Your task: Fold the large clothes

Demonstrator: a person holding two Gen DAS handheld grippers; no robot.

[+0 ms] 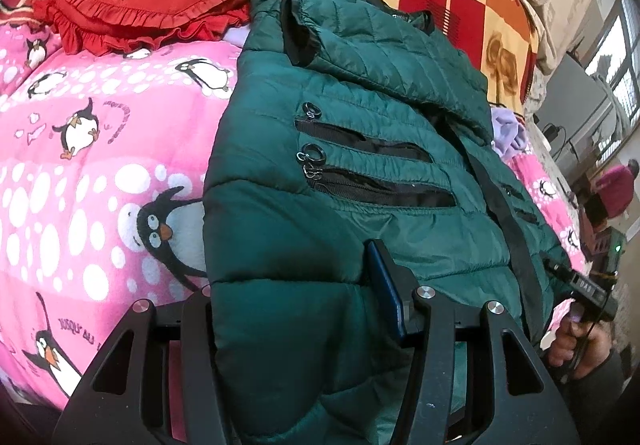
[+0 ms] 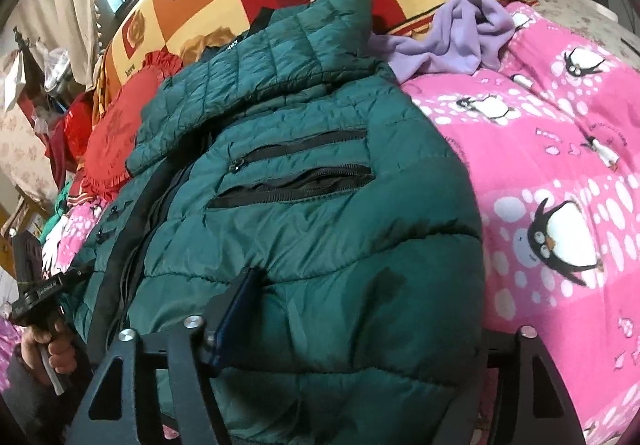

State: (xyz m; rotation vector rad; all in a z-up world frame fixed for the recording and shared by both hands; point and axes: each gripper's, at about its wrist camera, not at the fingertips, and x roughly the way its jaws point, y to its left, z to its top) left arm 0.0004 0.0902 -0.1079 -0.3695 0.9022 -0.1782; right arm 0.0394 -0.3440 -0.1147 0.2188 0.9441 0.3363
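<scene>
Left to right on the bed: our left hand-held gripper (image 1: 296,309) straddles the left hem corner of the green puffer jacket (image 1: 360,149), and our right hand-held gripper (image 2: 360,329) straddles the right one. Whether either is clenched, we cannot tell. We judge both corners are taken together so the hem folds evenly toward the collar, sleeves already crossed in.

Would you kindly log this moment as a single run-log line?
step: fold bottom hem | item: green puffer jacket on penguin blanket | left gripper: straddles hem corner | right gripper: straddles opposite hem corner | sleeves: folded in
</scene>
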